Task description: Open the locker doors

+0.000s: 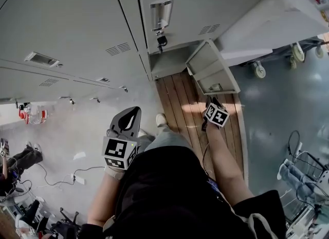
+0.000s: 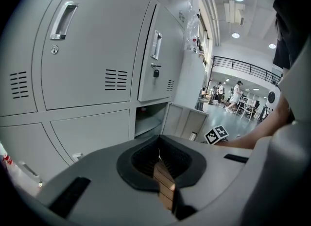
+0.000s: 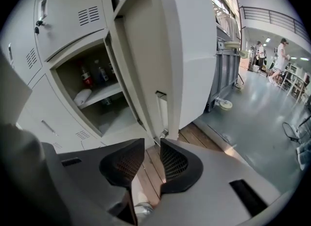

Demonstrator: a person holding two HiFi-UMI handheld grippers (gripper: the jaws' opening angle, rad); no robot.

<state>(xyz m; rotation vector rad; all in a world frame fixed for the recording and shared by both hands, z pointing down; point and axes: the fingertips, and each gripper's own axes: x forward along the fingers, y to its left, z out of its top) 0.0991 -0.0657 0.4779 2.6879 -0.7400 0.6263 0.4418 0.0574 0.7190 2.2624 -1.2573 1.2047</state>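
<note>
Locker door [image 1: 212, 71] in the bank's bottom row, end column, stands swung out over the wood floor strip [image 1: 177, 104]. Compartment behind it open to view, bottles [image 3: 87, 77] on its shelf. Right gripper [image 3: 152, 148] just short of the door's free edge, jaws apart, gripping nothing. Left gripper [image 2: 159, 148] held back, jaws pressed together, empty. Padlocked door [image 1: 205, 1] above is shut.

I count two claws: left gripper [image 2: 159, 154], right gripper [image 3: 152, 147]. One locker door [image 1: 212, 71] open. Left gripper view: two door handles, near handle [image 2: 64, 21], far handle [image 2: 156, 44].
</note>
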